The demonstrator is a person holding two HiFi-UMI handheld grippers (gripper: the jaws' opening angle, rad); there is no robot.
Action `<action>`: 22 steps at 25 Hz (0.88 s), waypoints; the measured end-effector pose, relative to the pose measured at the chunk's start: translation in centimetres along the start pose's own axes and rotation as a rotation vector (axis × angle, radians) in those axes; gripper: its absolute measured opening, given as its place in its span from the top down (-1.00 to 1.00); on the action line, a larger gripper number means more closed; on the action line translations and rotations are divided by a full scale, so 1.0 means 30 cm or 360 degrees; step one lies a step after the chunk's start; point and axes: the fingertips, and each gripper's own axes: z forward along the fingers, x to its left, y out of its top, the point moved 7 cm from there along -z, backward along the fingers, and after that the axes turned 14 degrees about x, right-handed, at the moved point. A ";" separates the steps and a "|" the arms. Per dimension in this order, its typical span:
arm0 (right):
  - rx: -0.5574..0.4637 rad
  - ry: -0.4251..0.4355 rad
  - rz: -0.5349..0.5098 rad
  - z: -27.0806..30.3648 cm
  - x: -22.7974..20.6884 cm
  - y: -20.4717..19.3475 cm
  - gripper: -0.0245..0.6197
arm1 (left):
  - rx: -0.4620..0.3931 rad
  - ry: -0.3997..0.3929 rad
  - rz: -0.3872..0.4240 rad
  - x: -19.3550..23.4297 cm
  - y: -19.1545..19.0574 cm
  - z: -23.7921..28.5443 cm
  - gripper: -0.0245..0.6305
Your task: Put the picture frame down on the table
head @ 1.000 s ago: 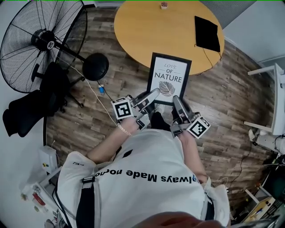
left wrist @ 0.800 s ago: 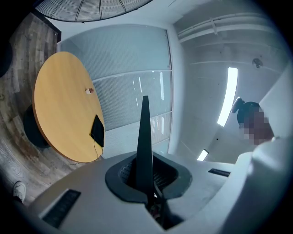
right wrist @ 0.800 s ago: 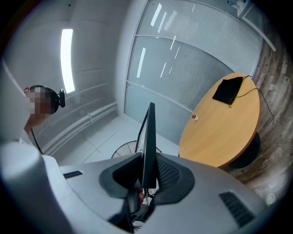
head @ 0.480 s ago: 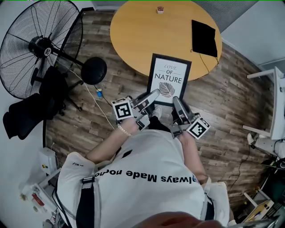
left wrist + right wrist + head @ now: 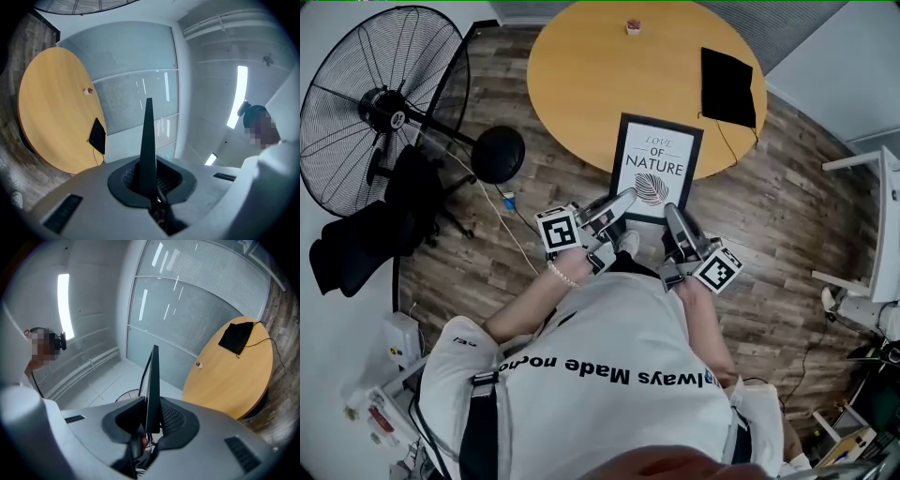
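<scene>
1. Picture frame (image 5: 656, 167) hangs in the air in front of the person, print facing up. Its far edge overlaps the near rim of the round wooden surface (image 5: 600, 75). From above I cannot tell whether it is already over the top or just short of it.
2. Left tool (image 5: 619, 202) and right tool (image 5: 673, 217) each clamp a lower corner of the frame. Each gripper view shows the thin black edge pinched between its jaws.
3. Over the last second the frame and both grips have kept their place while the surface has drifted slightly nearer. I judge the carry is still going on and the setting-down has not begun.
4. A black cloth (image 5: 727, 86) with a cord lies on the surface's right side, and a small object (image 5: 632, 25) sits at its far edge. The near middle is bare. A fan (image 5: 384, 103) stands well to the left, out of the way.
</scene>
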 end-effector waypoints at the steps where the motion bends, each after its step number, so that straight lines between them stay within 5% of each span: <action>1: -0.0001 0.0001 0.0001 -0.001 -0.009 0.013 0.62 | -0.0001 0.0000 -0.0002 0.004 0.006 0.013 0.82; 22: 0.0022 0.0025 0.0031 -0.006 -0.127 0.153 0.62 | -0.0020 0.0046 -0.0025 0.069 0.065 0.156 0.82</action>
